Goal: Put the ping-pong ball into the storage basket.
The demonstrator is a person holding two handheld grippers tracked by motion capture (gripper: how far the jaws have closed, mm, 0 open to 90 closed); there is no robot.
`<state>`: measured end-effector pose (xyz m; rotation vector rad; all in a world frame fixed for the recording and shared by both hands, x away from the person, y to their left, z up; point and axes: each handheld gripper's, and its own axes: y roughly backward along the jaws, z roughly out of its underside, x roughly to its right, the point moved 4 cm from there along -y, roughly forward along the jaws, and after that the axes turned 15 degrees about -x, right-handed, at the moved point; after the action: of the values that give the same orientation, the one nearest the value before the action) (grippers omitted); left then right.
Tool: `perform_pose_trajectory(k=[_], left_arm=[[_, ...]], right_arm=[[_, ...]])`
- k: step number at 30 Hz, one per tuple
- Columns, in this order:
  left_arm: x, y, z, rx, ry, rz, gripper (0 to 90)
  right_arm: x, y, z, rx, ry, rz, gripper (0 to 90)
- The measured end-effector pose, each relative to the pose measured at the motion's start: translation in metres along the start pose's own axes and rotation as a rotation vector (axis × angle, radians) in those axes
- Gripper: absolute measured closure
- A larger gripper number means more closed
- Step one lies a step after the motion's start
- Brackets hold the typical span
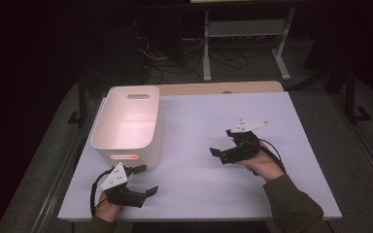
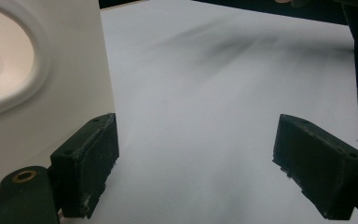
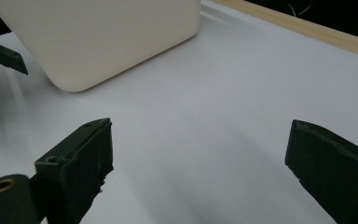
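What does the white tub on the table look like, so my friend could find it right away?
Start at the white table in the dark room and look to its left half. There stands a white plastic tub, open on top with rounded corners, just beyond the left tongs. It is the one tall container there, with an oval handle slot in its far wall and nothing visible inside.

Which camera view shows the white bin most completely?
The high view: the white bin shows whole, with its open top, inside and handle slots. The left gripper view shows one wall with a handle opening; the right gripper view shows an outer wall and rounded corner.
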<state>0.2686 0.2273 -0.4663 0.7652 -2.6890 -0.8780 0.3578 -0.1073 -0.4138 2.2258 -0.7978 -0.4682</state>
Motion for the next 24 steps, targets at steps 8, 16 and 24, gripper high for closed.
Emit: perform_pose_trajectory(k=[8,16,24], left_arm=[[0.0,0.0,0.0,-0.003,0.001,0.0,14.1],[0.0,0.0,0.0,-0.002,0.002,0.001,14.1],[0.0,0.0,0.0,-0.003,0.002,0.001,14.1]], right_arm=[[0.005,0.01,0.014,0.014,-0.019,0.017,5.4],[0.01,0.015,0.03,0.015,-0.041,0.034,4.5],[0.014,0.019,0.047,0.013,-0.059,0.049,2.7]])
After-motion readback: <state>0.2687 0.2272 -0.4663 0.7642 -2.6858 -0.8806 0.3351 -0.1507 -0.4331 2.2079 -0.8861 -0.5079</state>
